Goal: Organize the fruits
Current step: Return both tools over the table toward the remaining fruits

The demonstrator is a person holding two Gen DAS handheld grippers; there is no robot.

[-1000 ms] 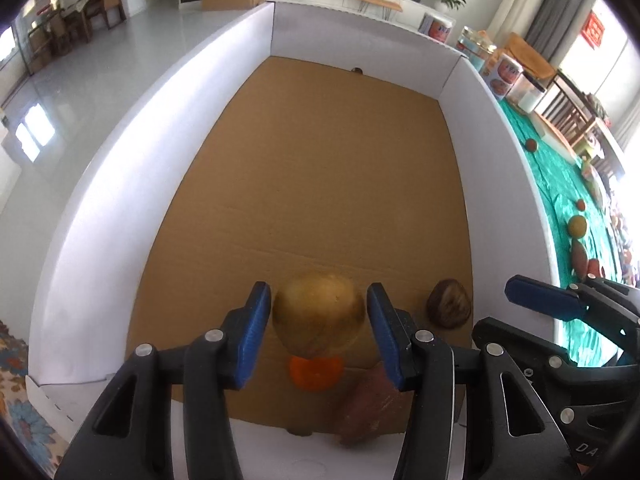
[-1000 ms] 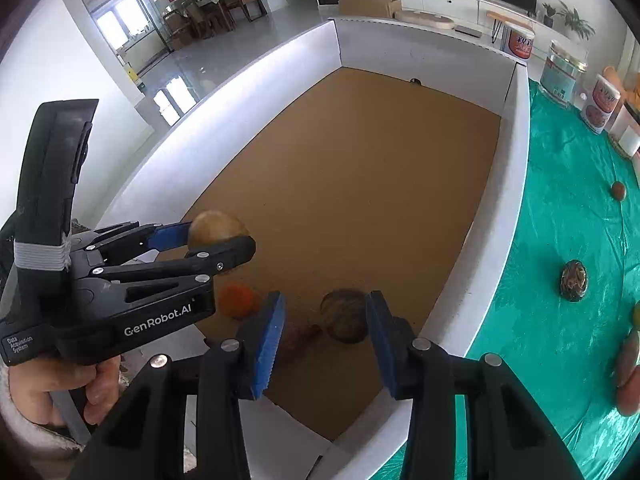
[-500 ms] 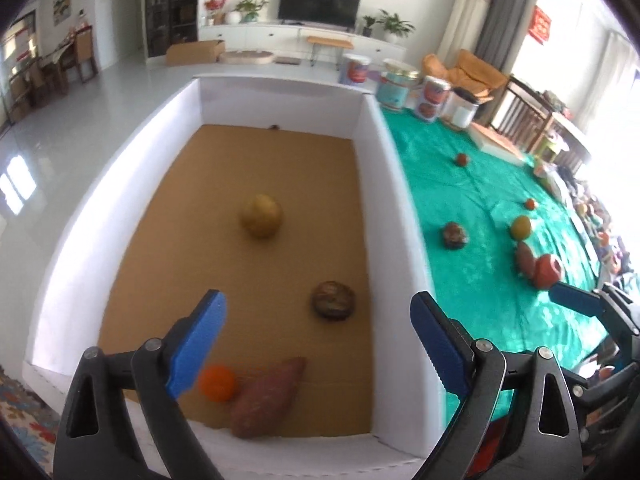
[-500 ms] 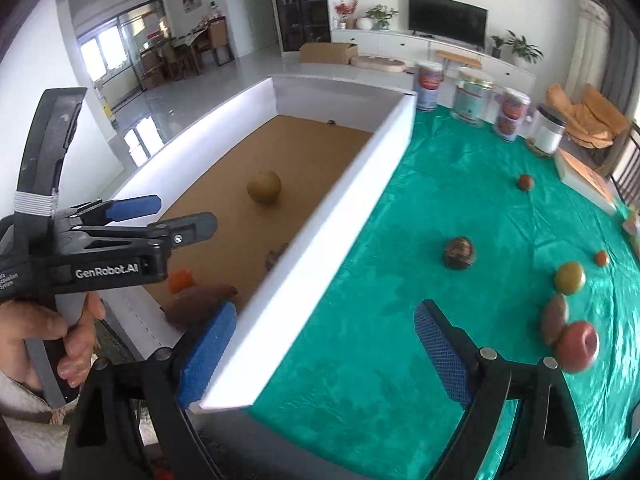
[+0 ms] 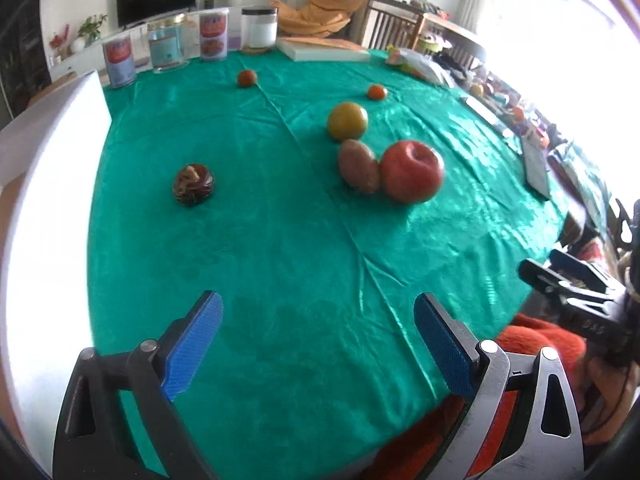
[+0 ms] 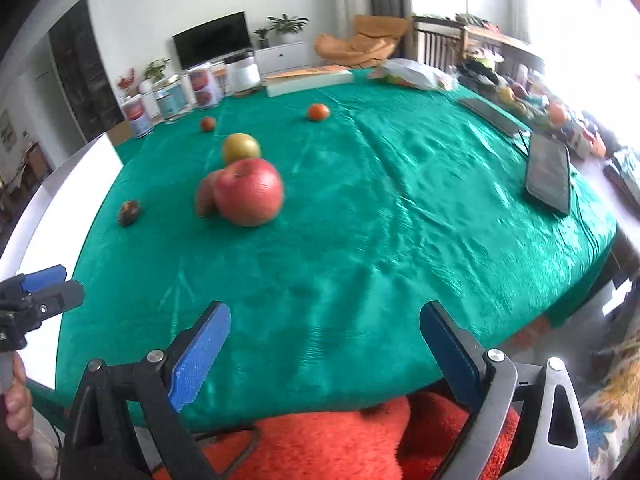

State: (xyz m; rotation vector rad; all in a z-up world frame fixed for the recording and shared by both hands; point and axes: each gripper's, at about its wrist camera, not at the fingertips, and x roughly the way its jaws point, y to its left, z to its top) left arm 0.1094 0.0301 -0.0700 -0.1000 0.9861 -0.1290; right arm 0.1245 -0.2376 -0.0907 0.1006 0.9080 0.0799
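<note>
Over the near part of the green tablecloth [image 5: 280, 240], my left gripper [image 5: 318, 300] has its jaws opening wide, with nothing between them. Further off lie a red apple [image 5: 412, 176], a brown oval fruit [image 5: 358, 166] touching it, a yellow-green fruit [image 5: 347, 121] and a dark brown round fruit [image 5: 193, 184]. My right gripper [image 6: 326, 310] is opening too, empty, above the table's near edge. The red apple [image 6: 250, 192] lies ahead and to the left. The white box wall [image 5: 52, 152] stands at the left.
A small red fruit [image 5: 246, 78] and a small orange one [image 5: 377, 91] lie far back. Jars [image 5: 168, 48] line the far edge. A dark tablet [image 6: 548, 176] lies at the right. A person's orange-red clothing [image 6: 340, 440] shows below the table edge.
Both grippers let go of their fruits in the cardboard box and opened wide. Both then swung right, from the box to the green table.
</note>
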